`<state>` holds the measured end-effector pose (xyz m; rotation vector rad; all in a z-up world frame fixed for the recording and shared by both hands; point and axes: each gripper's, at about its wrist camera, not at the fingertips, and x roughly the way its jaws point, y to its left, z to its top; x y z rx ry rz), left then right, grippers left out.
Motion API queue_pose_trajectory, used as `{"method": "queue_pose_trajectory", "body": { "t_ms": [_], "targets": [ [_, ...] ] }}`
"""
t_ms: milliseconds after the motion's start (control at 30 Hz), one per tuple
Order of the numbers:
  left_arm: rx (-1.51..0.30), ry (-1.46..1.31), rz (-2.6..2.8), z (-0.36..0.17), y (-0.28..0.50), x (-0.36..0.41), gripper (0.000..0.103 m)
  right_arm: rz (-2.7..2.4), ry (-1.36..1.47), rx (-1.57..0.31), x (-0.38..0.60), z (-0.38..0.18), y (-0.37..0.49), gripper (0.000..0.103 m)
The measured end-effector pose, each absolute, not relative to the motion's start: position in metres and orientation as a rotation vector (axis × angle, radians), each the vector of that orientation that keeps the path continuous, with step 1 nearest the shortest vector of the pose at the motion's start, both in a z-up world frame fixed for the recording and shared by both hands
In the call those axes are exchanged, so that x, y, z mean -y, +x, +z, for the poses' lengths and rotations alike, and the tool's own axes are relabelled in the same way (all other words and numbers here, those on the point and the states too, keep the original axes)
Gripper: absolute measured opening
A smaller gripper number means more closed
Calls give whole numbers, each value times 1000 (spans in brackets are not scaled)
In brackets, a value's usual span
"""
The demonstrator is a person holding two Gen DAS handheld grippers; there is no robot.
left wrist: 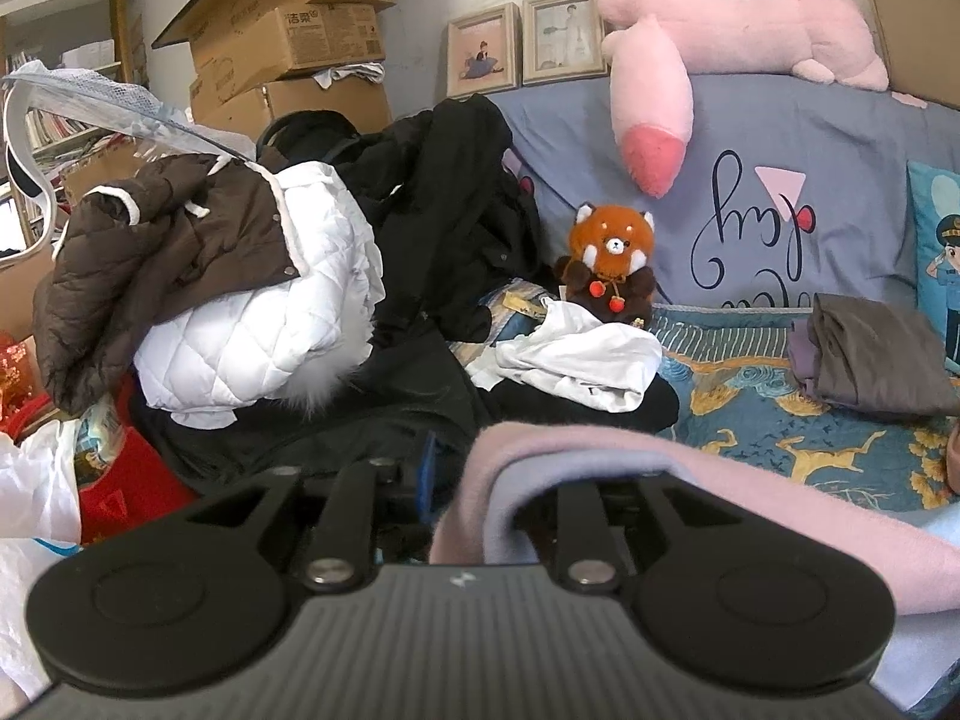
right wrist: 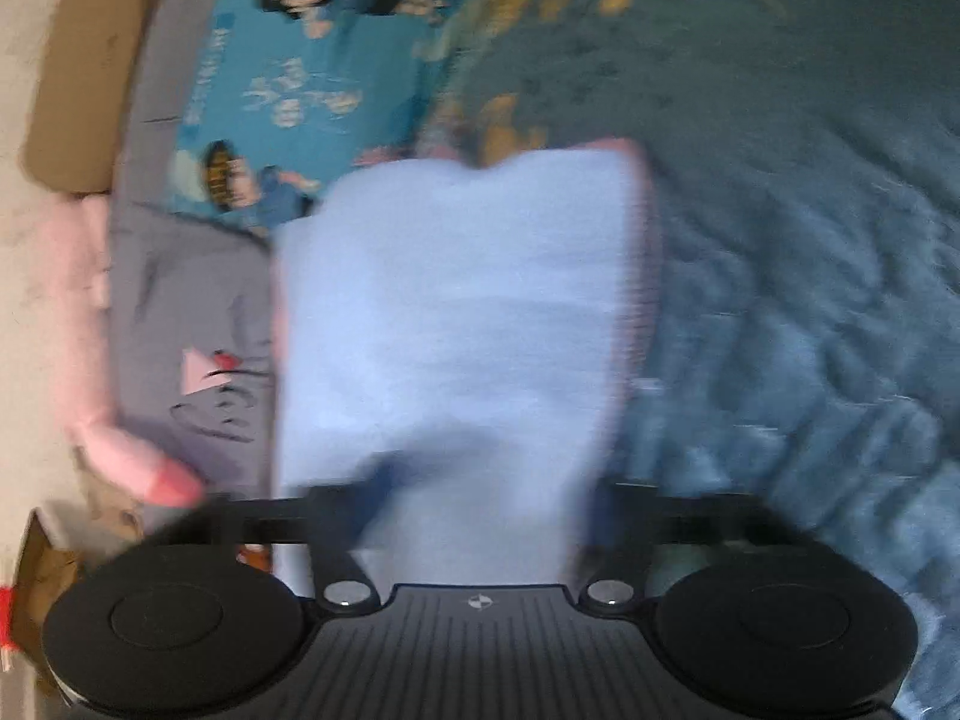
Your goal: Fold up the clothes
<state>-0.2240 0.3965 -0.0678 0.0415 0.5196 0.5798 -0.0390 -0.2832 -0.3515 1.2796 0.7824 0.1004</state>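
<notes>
A soft garment, pink on one side and pale blue on the other (left wrist: 690, 498), lies across the bottom of the left wrist view. It is bunched over my left gripper (left wrist: 480, 471), which is shut on its folded edge; the cloth hides the fingertips. In the blurred right wrist view the pale blue side (right wrist: 456, 312) hangs out in front of my right gripper (right wrist: 474, 498), with a pink edge along its right. The cloth runs down between the jaws, which are shut on it. Underneath lies the blue patterned bed cover (right wrist: 780, 240).
A heap of jackets, brown and white quilted (left wrist: 240, 276) and black (left wrist: 456, 210), fills the left of the bed. A crumpled white shirt (left wrist: 576, 360), a red panda plush (left wrist: 609, 258) and folded grey-brown clothes (left wrist: 870, 354) lie further back. Cardboard boxes (left wrist: 288, 30) stand behind.
</notes>
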Motion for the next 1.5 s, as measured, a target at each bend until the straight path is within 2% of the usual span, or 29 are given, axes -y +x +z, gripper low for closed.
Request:
{"method": "queue_pose_trajectory", "body": {
  "t_ms": [33, 100, 233, 333, 533, 633, 767, 867, 1167, 1333, 1500],
  "targets": [
    [-521, 42, 579, -68, -224, -397, 25, 99, 1301, -787, 285, -359, -41, 7],
    [-523, 43, 578, -69, -224, -397, 25, 126, 1355, -766, 291, -369, -48, 6],
    [-526, 38, 577, -72, -225, -396, 25, 139, 1274, -688, 297, -345, -67, 5],
    [-512, 16, 572, -71, -229, -397, 25, 207, 1152, -559, 308, -286, -83, 5],
    [-412, -115, 531, -46, -239, -410, 25, 353, 968, -231, 346, -116, -112, 3],
    [-323, -146, 497, -15, -237, -414, 25, 412, 909, -100, 364, -34, -124, 3],
    [-241, -149, 429, 31, -217, -416, 27, 396, 866, -62, 372, 54, -126, 3],
    [-212, -127, 375, 65, -192, -416, 27, 330, 831, -78, 375, 88, -117, 3],
    [-89, -58, 323, 177, -86, -400, 27, 227, 837, -94, 378, 138, -27, 3],
    [2, -63, 336, 248, -50, -404, 27, 236, 796, 6, 365, 213, 25, 3],
    [64, -5, 330, 307, -21, -394, 27, 248, 710, 221, 348, 313, 21, 3]
  ]
}}
